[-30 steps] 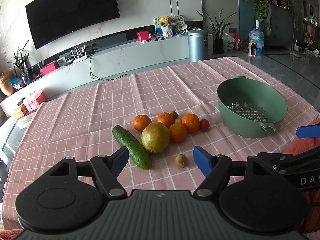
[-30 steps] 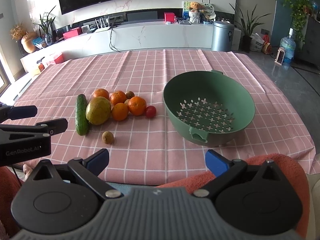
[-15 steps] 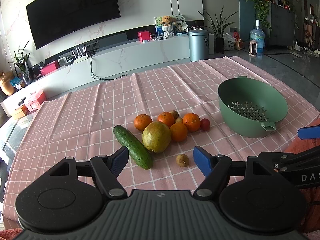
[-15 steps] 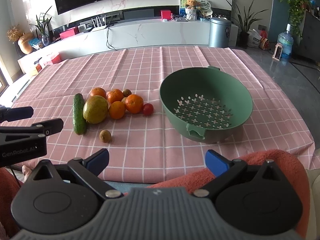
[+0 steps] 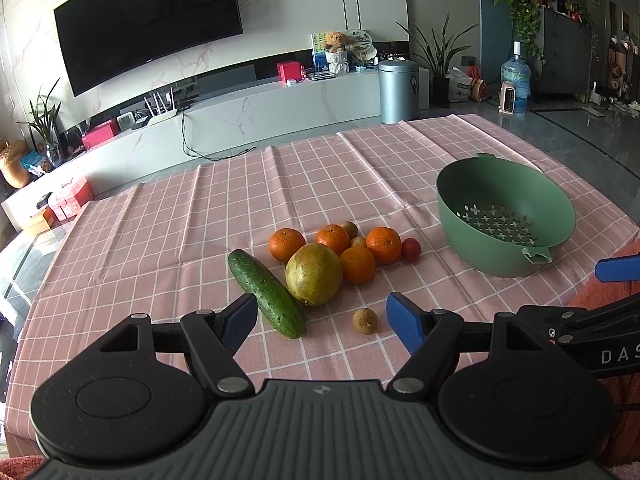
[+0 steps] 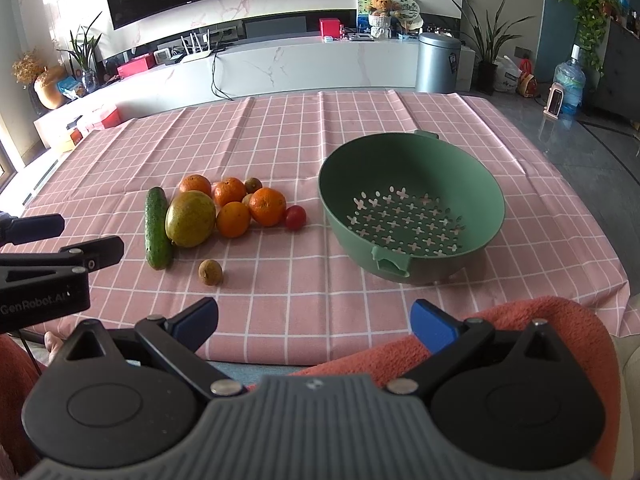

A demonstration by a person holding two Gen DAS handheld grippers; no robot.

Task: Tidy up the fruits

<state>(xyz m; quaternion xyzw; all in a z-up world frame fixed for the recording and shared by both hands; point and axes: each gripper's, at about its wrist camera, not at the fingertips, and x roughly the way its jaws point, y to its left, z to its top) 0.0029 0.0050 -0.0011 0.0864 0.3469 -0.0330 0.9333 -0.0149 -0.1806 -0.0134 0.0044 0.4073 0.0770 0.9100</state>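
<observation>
**Fruit clustered on cloth, colander empty, both grippers spread and holding nothing**

Left gripper (image 5: 321, 318): fingers spread wide, nothing between them. It hovers over the near edge of the pink checked tablecloth (image 5: 168, 232), facing the produce.

Right gripper (image 6: 314, 320): fingers likewise spread wide, nothing gripped. It sits at the near table edge above an orange-red fabric (image 6: 532, 320), which lies under its right finger.

Produce, as seen from the right wrist view: a cucumber (image 6: 157, 227) lies lengthwise at the left of the group. Touching or just beside its right flank is a large yellow-green mango (image 6: 190, 219). Four oranges sit to the right and far side of the mango: one at far left (image 6: 195, 184), one beside it (image 6: 229, 191), one nearer (image 6: 233, 219), and one at right (image 6: 267, 206). A small brown fruit (image 6: 253, 184) sits at the far edge of the group; a second is partly hidden between the oranges. A small red fruit (image 6: 295, 217) rests just right of the rightmost orange. A lone small brown fruit (image 6: 210, 272) lies apart, nearer than the rest.

Green colander (image 6: 412, 160): stands to the right of the produce, well apart from it, upright. Its perforated floor is bare.
</observation>
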